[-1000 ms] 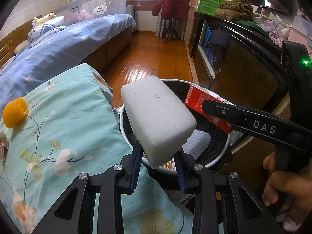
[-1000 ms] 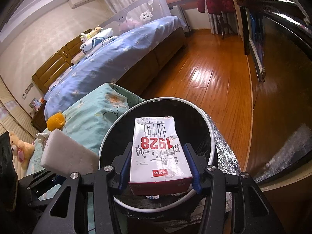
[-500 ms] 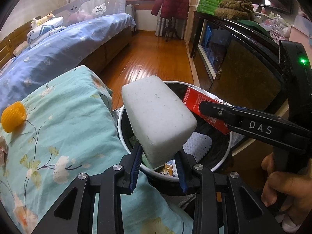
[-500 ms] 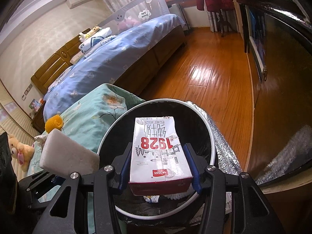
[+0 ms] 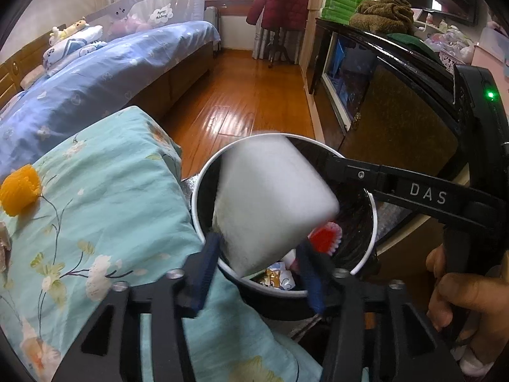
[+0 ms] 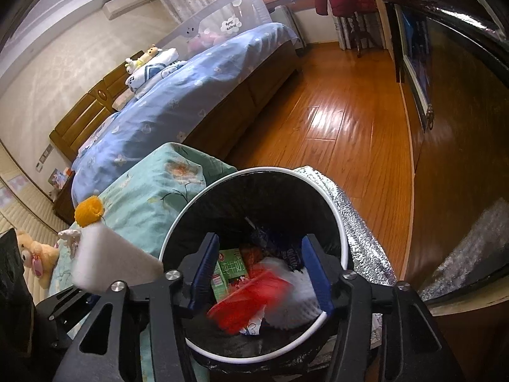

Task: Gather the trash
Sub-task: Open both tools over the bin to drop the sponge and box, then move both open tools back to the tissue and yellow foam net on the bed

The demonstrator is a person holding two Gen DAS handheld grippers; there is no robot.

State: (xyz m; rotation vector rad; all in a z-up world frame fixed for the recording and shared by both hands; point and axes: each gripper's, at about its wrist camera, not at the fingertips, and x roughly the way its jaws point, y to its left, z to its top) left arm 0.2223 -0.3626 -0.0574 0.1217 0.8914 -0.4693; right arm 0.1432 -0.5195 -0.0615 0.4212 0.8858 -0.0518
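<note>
Both wrist cameras look steeply down, close over the trash bin (image 5: pixel 373 213) (image 6: pixel 337 213) (their shared ground), bed (image 5: pixel 95 76) (image 6: pixel 197 95) beyond.

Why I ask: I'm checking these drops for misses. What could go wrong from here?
1. The left gripper's jaws are opening around the white foam block, which the right wrist view shows beside the bin's rim, over the teal quilt; it may clip the rim and land outside.
2. The right gripper's jaws are opening, empty; the blurred red carton lies on piled trash, so the bulky block might bounce off.
</note>
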